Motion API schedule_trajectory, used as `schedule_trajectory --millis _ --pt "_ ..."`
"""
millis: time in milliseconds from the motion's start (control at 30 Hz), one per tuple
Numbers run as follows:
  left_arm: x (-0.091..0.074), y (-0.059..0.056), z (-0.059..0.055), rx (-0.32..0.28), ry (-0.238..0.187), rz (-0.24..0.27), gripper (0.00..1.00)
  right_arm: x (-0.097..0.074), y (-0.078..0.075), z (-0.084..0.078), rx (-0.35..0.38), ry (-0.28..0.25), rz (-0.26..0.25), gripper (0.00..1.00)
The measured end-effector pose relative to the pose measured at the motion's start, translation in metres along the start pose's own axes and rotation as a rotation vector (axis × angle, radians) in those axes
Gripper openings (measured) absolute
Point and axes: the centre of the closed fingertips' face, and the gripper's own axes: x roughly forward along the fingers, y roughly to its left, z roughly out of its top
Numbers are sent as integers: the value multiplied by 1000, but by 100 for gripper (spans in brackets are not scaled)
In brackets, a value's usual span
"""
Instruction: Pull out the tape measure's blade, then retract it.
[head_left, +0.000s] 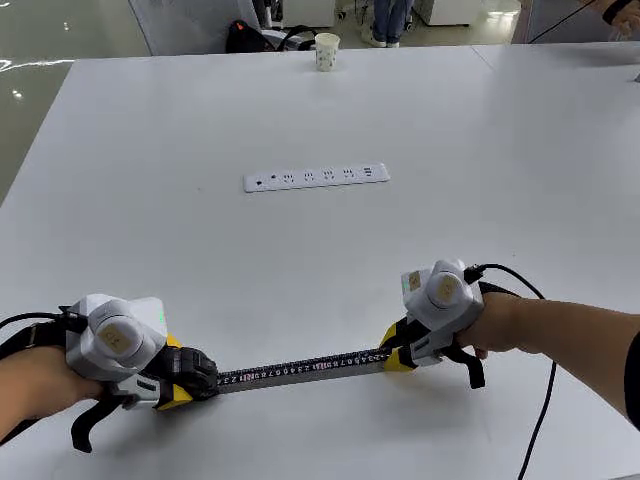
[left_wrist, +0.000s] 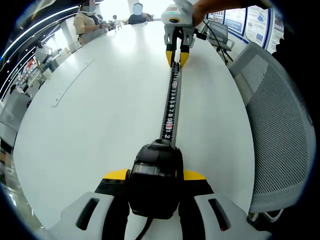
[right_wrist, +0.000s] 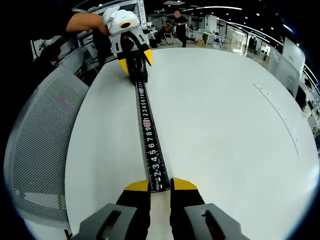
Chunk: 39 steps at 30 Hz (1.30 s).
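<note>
My head view looks forward and down over the white table (head_left: 300, 110), close above the left gripper (head_left: 185, 378) and right gripper (head_left: 392, 350). My left gripper view sits low, right behind the tape measure (left_wrist: 156, 185), facing along its blade (left_wrist: 171, 100). My right gripper view faces back the opposite way. All three share the blade.

Front of table (head_left: 480, 150): blade (head_left: 300, 368); behind: power strip (head_left: 316, 178); cup (head_left: 327, 51) apparently at far edge.

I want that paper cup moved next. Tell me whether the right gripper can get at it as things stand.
Probably not. The right gripper is shut on the blade, and the paper cup stands at the far edge of the table, likely beyond reach. Only the flat power strip lies between.
</note>
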Motion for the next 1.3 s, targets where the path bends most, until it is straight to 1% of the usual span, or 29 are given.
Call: schedule_trajectory --millis 200,367,433,467,533,567,600,633,733,867,1000,1100,1300 --pt "-1 1 1 -15 -30 -6 33 1 0 0 -20 20 3 11" --pt "0 0 1 2 -23 -14 33 1 0 1 -19 23 0 11" --pt "0 0 2 4 -17 -16 33 1 0 0 -28 34 -1 12" --pt "0 1 3 -6 -12 -21 33 1 0 0 -74 53 -7 12" --pt "0 1 4 -56 -13 -35 34 2 2 0 -88 62 -6 12" --pt "0 2 3 -38 -4 -34 34 2 1 0 -82 62 -3 12" --pt "0 1 3 -20 8 -37 34 2 1 0 -81 65 -1 12" --pt "0 -1 2 -10 18 -39 34 2 1 0 -82 68 1 12" --pt "0 0 2 7 43 -42 34 2 1 0 -99 88 4 12" --pt "-2 -2 1 16 52 -35 34 2 1 1 -112 103 5 12" --pt "-2 -3 2 16 58 -31 34 2 1 1 -100 110 9 12" --pt "-3 -3 2 15 60 -28 33 2 2 1 -122 122 7 13" --pt "-4 -3 1 24 69 -20 34 2 3 0 -142 135 7 13"
